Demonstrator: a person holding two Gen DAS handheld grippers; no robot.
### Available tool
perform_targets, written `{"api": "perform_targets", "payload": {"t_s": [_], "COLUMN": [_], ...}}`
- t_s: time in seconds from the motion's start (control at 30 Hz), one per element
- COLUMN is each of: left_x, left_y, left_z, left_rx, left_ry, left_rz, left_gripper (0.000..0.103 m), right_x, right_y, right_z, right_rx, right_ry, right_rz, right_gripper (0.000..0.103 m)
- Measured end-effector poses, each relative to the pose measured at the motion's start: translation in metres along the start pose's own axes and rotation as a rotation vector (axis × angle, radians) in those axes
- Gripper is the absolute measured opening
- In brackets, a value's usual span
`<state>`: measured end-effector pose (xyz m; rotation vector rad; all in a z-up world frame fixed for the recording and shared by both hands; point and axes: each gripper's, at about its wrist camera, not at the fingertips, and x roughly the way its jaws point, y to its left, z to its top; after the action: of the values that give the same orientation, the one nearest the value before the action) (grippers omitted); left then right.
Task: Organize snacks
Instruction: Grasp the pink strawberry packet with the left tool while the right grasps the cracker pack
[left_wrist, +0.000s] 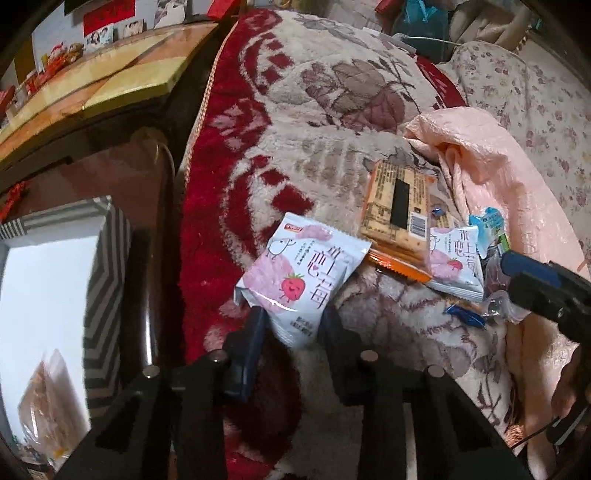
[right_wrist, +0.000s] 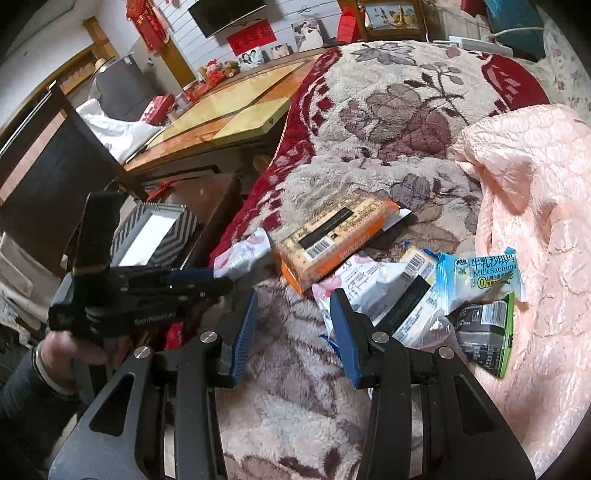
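Note:
My left gripper (left_wrist: 293, 325) is shut on a white and pink strawberry snack packet (left_wrist: 301, 273), held just above the fleece blanket; it shows in the right wrist view as a crumpled packet (right_wrist: 243, 254) in the left gripper (right_wrist: 221, 282). An orange cracker pack (left_wrist: 397, 206) (right_wrist: 332, 236), a second strawberry packet (left_wrist: 456, 262) (right_wrist: 354, 284), a blue Milk Sachima packet (right_wrist: 480, 277) and a green-edged dark packet (right_wrist: 484, 332) lie in a pile. My right gripper (right_wrist: 293, 314) is open and empty, just in front of the pile; it also shows in the left wrist view (left_wrist: 517, 266).
A white box with striped grey sides (left_wrist: 48, 295) (right_wrist: 155, 236) stands on the floor left of the bed, with a snack bag (left_wrist: 48, 406) inside. A pink quilt (right_wrist: 535, 203) lies right of the pile. A wooden table (right_wrist: 229, 110) stands beyond the bed edge.

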<state>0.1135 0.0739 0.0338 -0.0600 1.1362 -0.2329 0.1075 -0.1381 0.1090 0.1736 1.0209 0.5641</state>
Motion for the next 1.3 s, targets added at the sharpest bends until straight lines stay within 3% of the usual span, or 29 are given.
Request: {"api": "perform_targets", "payload": {"t_s": [0.13,0.27,0.53,0.57,0.6,0.63,0.67,0.87,1.03,1.2,1.3], "left_x": [-0.003,-0.008,0.022,0.024,0.026,0.028,0.031,0.022,0.011,0.006,0.009], "left_y": [-0.002,-0.01,-0.027,-0.028,-0.028,-0.029,-0.029,-0.018,-0.018,-0.014,-0.01], "left_z": [0.003,0.009,0.029,0.03,0.031,0.032,0.032,0.027,0.017,0.013,0.015], "left_rx": [0.046,0.135,0.273,0.272,0.266,0.256,0.242,0.105,0.075,0.038,0.003], "left_ry": [0.012,-0.002,0.064,0.064,0.065,0.07,0.083,0.06,0.055,0.04,0.04], "left_rz": [0.002,0.002,0.065,0.063,0.059,0.053,0.052,0.036,0.037,0.063,0.073], "left_gripper": [0.076,0.085,0.085,0.084,0.079,0.063,0.057,0.056,0.056,0.056,0.055], "right_x": [-0.001,0.001,0.008,0.01,0.012,0.015,0.018,0.059,0.099,0.131,0.136], "right_y": [-0.003,-0.007,-0.011,-0.012,-0.013,-0.014,-0.014,-0.013,-0.018,0.002,0.012], "right_z": [-0.002,-0.005,0.001,0.005,0.009,0.014,0.019,0.052,0.075,0.084,0.081], "right_rx": [0.004,0.02,0.024,0.036,0.049,0.067,0.082,0.093,0.11,0.0,-0.055], "right_ry": [0.002,0.007,0.014,0.01,0.007,0.001,-0.003,0.069,0.153,0.209,0.197], "right_rz": [0.004,0.008,-0.008,-0.019,-0.028,-0.039,-0.045,-0.128,-0.17,-0.223,-0.264], "right_gripper": [0.04,0.04,0.04,0.045,0.055,0.058,0.058,0.058,0.059,0.059,0.06]}}
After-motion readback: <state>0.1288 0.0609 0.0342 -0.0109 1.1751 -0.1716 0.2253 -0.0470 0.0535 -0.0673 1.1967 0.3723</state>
